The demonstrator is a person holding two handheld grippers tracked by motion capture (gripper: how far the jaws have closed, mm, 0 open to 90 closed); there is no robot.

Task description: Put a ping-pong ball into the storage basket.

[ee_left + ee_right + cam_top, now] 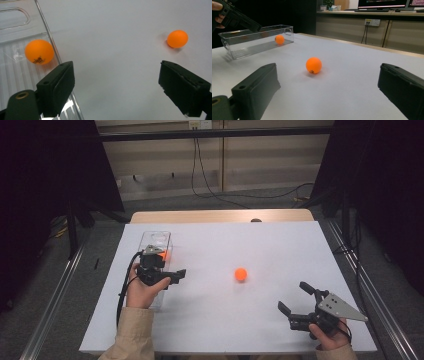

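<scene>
A clear plastic bin point(150, 239) lies on the left of the white table, with an orange ball point(163, 255) inside it. A second orange ball point(241, 274) rests on the table's middle. My left gripper point(172, 270) hovers over the bin's near end, open with nothing between its jaws. From the left gripper view, the binned ball point(39, 51) lies past the left jaw and the loose ball point(177, 39) is far right. My right gripper point(292, 295) stands open near the front right, aimed at the loose ball point(313, 65), which lies a short way beyond its jaws.
The white sheet point(280, 245) covers the table, whose wooden far edge point(220, 216) shows beyond it. Dark curtains flank both sides and cables trail on the floor behind. In the right gripper view, the bin point(257, 40) and the left gripper point(242, 20) appear at far left.
</scene>
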